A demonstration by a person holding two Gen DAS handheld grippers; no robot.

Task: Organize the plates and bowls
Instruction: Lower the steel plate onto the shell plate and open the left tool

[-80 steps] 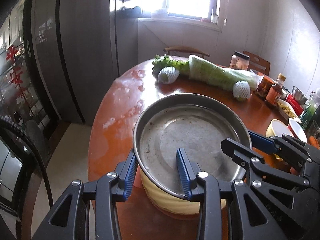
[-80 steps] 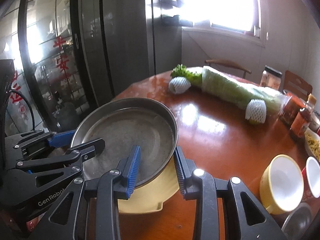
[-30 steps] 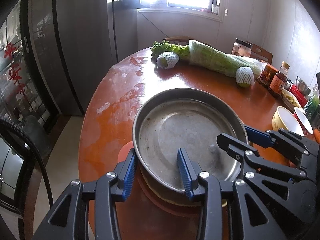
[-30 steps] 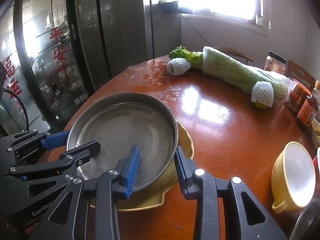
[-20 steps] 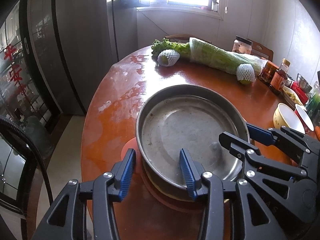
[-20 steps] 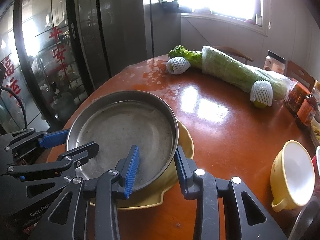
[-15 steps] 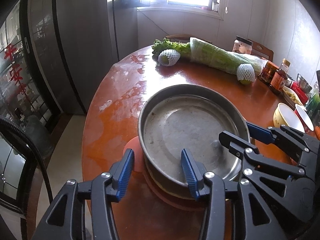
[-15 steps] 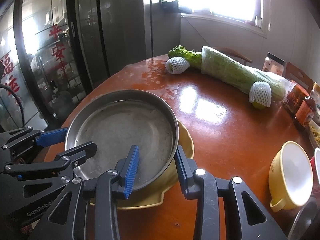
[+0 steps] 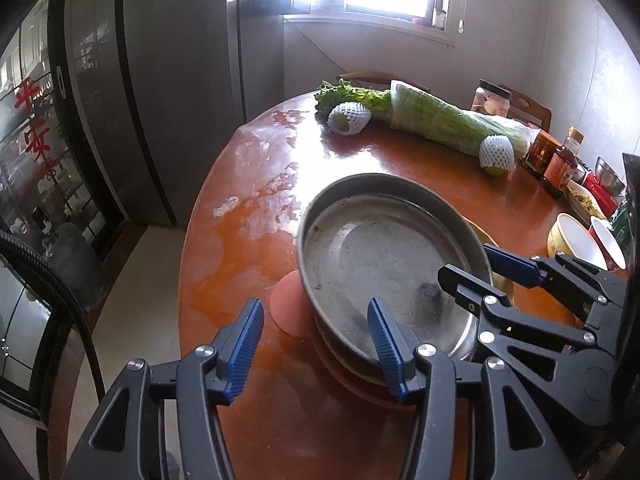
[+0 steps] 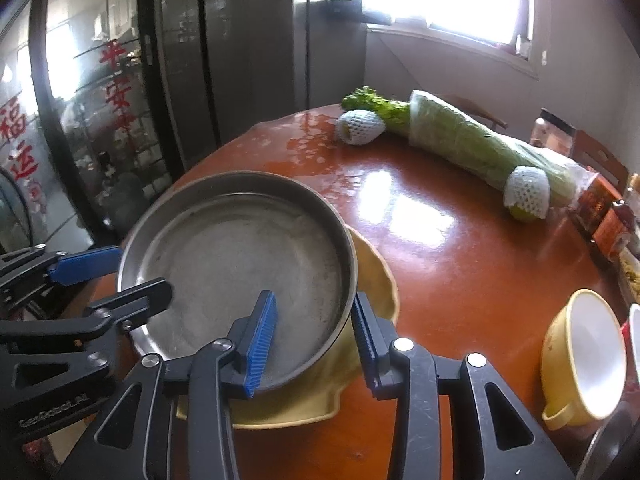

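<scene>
- Metal pan [image 9: 384, 252] stacked on yellow plate [image 10: 372, 268], near rim straddled by both.
- Left gripper [image 9: 316, 340] at 7 o'clock, spreading, pads clear.
- Right gripper [image 10: 312, 336] at 5 o'clock, loosening.

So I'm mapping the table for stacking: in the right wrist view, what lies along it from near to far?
Yellow plate under the steel pan → netted fruit → wrapped cabbage → second netted fruit.

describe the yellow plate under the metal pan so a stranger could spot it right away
On the round reddish-brown table, find the big steel pan at the near edge. The yellow plate lies directly beneath it, only its rim showing. Unlike the yellow bowl standing apart to the right, it is flat and mostly covered.
</scene>
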